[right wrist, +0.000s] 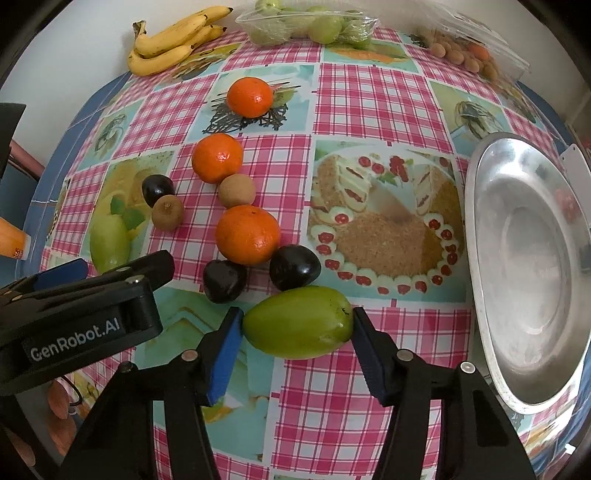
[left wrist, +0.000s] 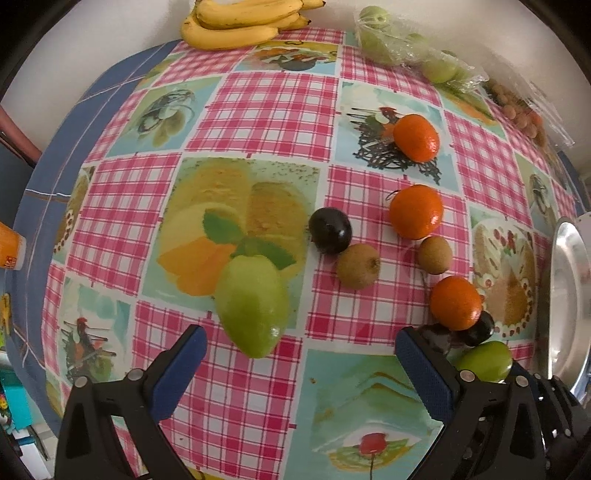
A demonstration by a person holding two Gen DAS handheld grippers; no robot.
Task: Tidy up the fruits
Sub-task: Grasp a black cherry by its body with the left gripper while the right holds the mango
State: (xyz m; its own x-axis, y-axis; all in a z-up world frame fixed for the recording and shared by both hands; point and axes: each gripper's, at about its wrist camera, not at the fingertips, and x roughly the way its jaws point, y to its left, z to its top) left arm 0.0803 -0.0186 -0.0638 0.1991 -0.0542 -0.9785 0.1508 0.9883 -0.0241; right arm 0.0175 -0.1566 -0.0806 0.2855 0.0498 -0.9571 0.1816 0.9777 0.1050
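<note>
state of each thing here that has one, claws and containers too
right claw: pads against both ends of green fruit, which lies on the table
left claw: open, nothing between pads
metal tray: empty
green apples pack: wrapped in film
clear box: lid raised

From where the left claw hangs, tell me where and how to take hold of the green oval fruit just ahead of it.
Grip the green oval fruit across its narrow middle, coming from above with one pad on each long side. It lies flat on the checked tablecloth, its long axis pointing away from the left claw, and both ends taper, so pads there could slip. The claw is open and wide enough.
</note>
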